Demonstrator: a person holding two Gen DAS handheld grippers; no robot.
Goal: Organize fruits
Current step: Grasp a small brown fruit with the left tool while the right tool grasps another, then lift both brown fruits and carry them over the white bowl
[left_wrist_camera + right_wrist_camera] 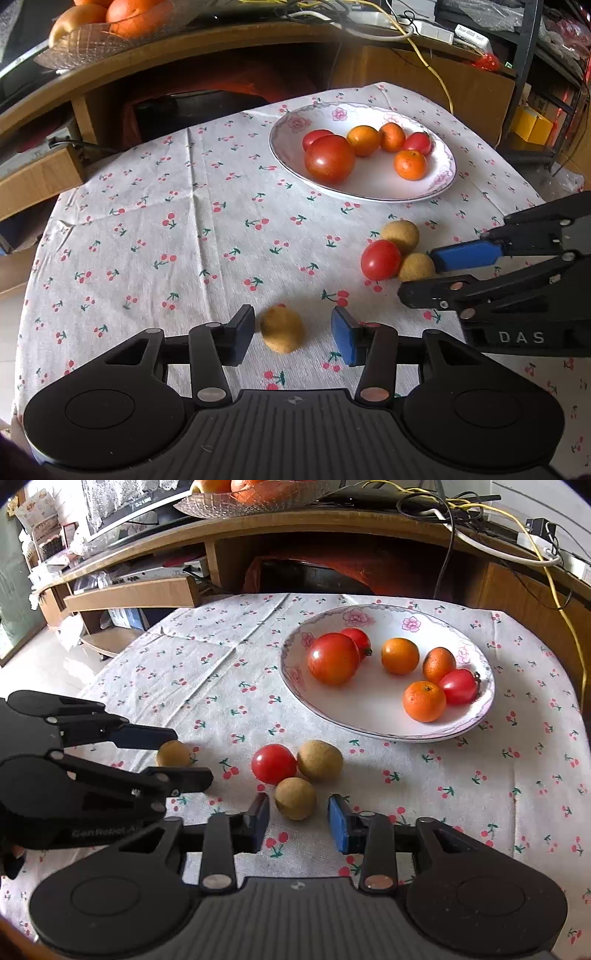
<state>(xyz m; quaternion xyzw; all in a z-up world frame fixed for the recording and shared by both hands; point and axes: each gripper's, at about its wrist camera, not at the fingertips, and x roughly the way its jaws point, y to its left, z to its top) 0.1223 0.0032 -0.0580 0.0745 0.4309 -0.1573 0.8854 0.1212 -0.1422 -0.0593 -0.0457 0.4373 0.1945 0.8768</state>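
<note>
Two fisheye views look down at a table covered by a white cherry-print tablecloth.

In the left wrist view, the left hand-held gripper sits at the bottom centre, released, its pads spread to either side of a tan longan lying on the cloth. The left pad is just beside the fruit; a clear gap shows on the right. The cloth's left half is bare, open room up to its edge at the left of the frame.

In the right wrist view, the right hand-held gripper is also released at the bottom centre, its pads flanking a second longan without touching it. That fruit touches a red cherry tomato and a third longan just above it.

A white floral plate sits in the upper right of both views, near the cloth's far edge. It holds a large tomato, two smaller red tomatoes and three small oranges, with bare room along its near side.

Beyond the table's far edge is a wooden desk carrying cables and a glass fruit bowl.
</note>
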